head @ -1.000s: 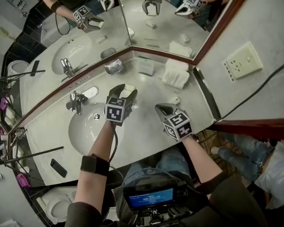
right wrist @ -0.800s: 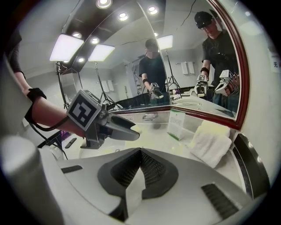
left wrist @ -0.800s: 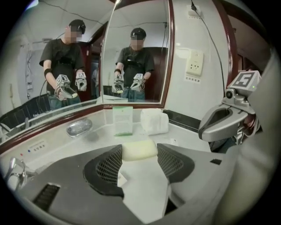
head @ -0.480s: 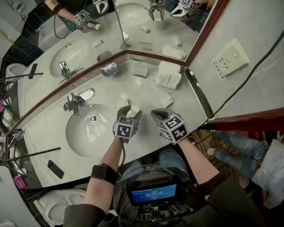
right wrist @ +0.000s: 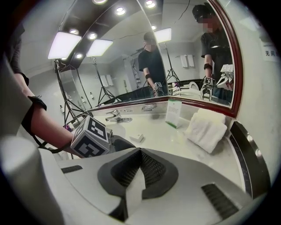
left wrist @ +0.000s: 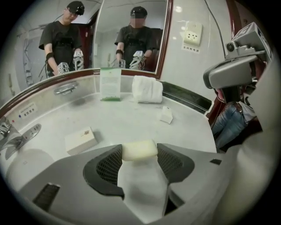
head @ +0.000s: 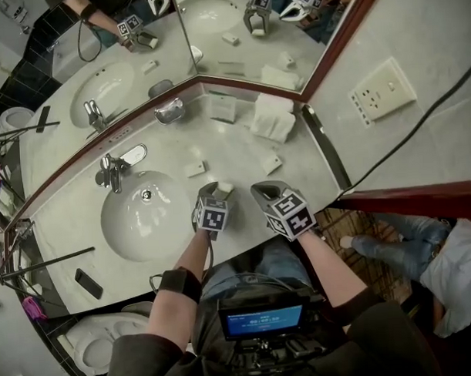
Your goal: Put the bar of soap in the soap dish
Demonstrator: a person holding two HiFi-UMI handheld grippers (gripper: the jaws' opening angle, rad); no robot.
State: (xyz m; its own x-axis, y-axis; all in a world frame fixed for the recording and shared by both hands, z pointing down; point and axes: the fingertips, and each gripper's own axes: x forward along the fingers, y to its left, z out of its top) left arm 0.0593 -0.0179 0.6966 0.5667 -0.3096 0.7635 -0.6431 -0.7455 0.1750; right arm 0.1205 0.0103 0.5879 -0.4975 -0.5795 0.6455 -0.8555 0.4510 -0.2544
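Observation:
A pale bar of soap (left wrist: 139, 149) sits crosswise between the jaws of my left gripper (left wrist: 139, 154), which is shut on it. In the head view this gripper (head: 218, 194) hangs low over the counter, right of the basin, with the soap (head: 223, 189) at its tip. The metal soap dish (head: 169, 111) stands far off at the mirror corner; it also shows as the soap dish (left wrist: 66, 88) at the back left. My right gripper (head: 260, 190) is shut and empty beside the left one, its jaws (right wrist: 139, 152) pressed together.
A small box (head: 195, 168) and a packet (head: 271, 162) lie on the counter (head: 242, 148). Folded towels (head: 272, 117) and a card sign (head: 221, 108) stand by the mirror. The faucet (head: 111, 169) and basin (head: 113, 226) are at left, with a phone (head: 88, 282) near the front edge.
My left gripper, still holding the soap, has sunk and come back from the mirror toward the counter's front edge. The right gripper has shifted only a little.

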